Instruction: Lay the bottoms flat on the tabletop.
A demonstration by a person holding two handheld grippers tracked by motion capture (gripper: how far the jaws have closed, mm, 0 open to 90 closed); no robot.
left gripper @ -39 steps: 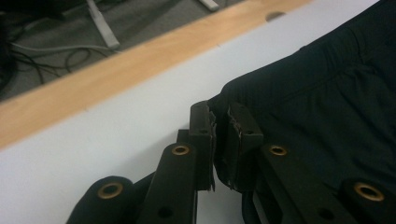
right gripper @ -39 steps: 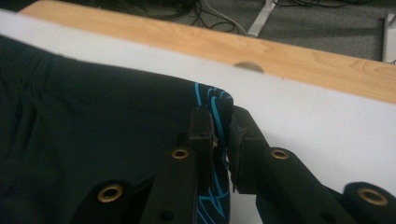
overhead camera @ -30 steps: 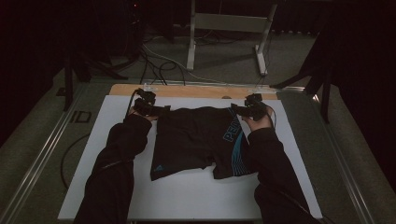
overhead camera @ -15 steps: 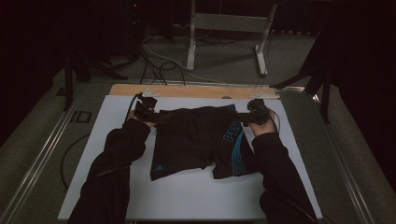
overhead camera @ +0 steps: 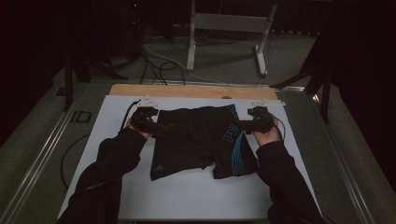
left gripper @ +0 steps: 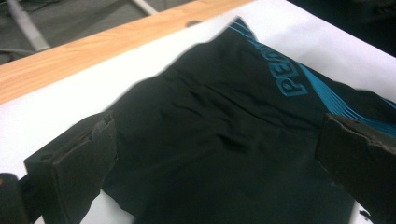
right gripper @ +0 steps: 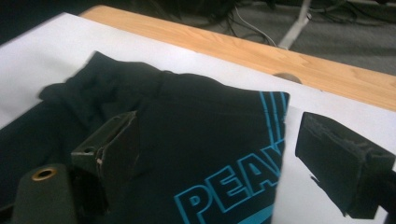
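Black shorts (overhead camera: 201, 140) with teal stripes and teal lettering lie spread flat on the white board (overhead camera: 196, 200), waistband toward the far side. My left gripper (overhead camera: 155, 128) is at the waistband's left corner. Its jaws have just been opening and now stand wide apart above the black cloth (left gripper: 224, 154), which no pad presses. My right gripper (overhead camera: 239, 125) is at the right corner by the lettering. Its jaws have likewise just been opening and straddle the shorts' edge (right gripper: 196, 140) without touching it. Dark sleeves reach in from the bottom of the high view.
A wooden strip (overhead camera: 187, 91) runs along the board's far edge. Beyond it stand a metal frame (overhead camera: 224, 23) and cables (overhead camera: 154, 60) on the floor. An aluminium rail (overhead camera: 42, 158) borders the left side. A cable (overhead camera: 70, 158) trails off the left gripper.
Both grippers have drawn back from the far edge toward the person, the left one rising a little. The shorts' waistband now lies flat on the board, free of both.
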